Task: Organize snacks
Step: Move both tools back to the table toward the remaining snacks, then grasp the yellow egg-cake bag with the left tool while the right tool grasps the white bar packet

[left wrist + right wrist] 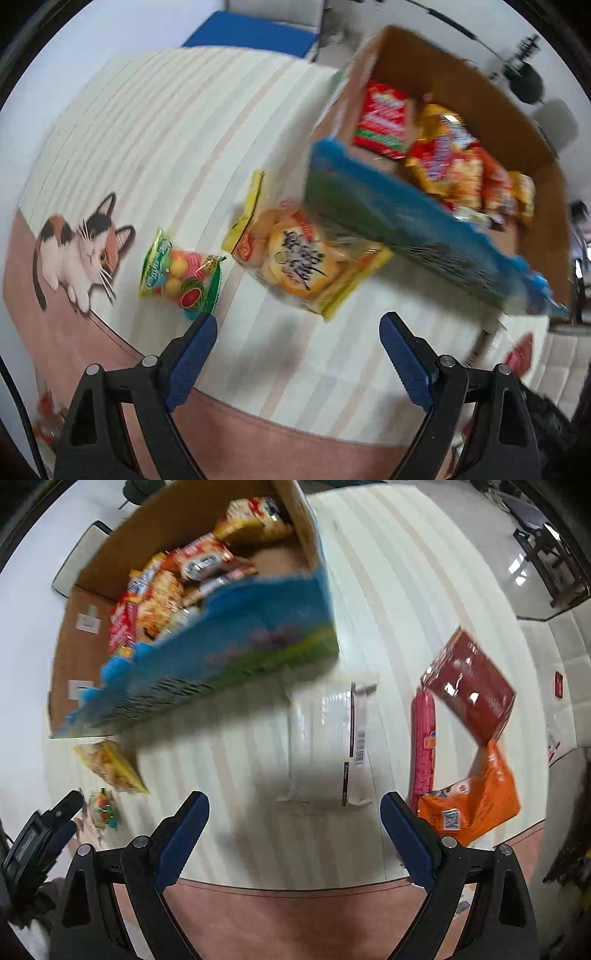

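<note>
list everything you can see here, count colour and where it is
cardboard box: 1, brown with a blue and green printed side, on the table, open top
snack packets in the box: several, red, yellow and orange, piled inside; exact count unclear
rice cracker bag: 1, yellow and clear, on the cloth beside the box
candy bag: 1, green with bright sweets, near the cat print
white packet: 1, white, on the cloth in front of the box
dark red packet: 1, right of the white packet
pink stick: 1, beside the dark red packet
orange bag: 1, near the table edge
tablecloth: 1, cream striped, cat print
left gripper: 1, black with blue pads, open, empty
right gripper: 1, same, open, empty
</note>
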{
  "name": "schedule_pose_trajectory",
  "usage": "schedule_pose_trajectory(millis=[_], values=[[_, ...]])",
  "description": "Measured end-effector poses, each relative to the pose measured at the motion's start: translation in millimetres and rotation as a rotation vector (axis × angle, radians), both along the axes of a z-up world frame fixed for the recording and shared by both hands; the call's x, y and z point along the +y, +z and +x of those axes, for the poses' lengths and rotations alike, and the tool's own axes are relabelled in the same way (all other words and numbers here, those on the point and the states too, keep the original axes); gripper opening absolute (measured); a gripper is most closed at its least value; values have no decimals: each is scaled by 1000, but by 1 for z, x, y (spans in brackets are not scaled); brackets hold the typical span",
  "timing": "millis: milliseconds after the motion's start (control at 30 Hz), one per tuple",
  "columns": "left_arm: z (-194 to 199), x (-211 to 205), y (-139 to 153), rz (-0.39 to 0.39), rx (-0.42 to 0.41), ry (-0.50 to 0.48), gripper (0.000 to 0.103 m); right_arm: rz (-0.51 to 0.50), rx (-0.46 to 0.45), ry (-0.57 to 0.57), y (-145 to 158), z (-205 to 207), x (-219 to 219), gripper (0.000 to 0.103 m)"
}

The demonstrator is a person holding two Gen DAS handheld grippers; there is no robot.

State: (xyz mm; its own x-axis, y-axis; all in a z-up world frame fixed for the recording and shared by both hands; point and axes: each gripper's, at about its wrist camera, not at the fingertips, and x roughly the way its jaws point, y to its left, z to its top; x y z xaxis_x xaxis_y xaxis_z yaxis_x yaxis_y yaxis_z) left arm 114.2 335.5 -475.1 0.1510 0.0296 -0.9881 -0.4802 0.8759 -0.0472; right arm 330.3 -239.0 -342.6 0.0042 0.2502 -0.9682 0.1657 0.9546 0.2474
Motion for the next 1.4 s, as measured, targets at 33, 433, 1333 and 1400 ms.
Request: schedule_pose_trajectory(millis=[33,433,1333,1400], values=[[3,-2,-11,20,10,12,90,-4,1,0,-2,-1,0,96],[-13,24,-74,96,128,123,90,-57,0,26,-9,-1,-2,96],[6,86,-89,-215,113,76,61,-73,99,42,-41,33,13,91],[2,86,-86,-204,115,50,60,-84,117,52,-48,33,15,76]])
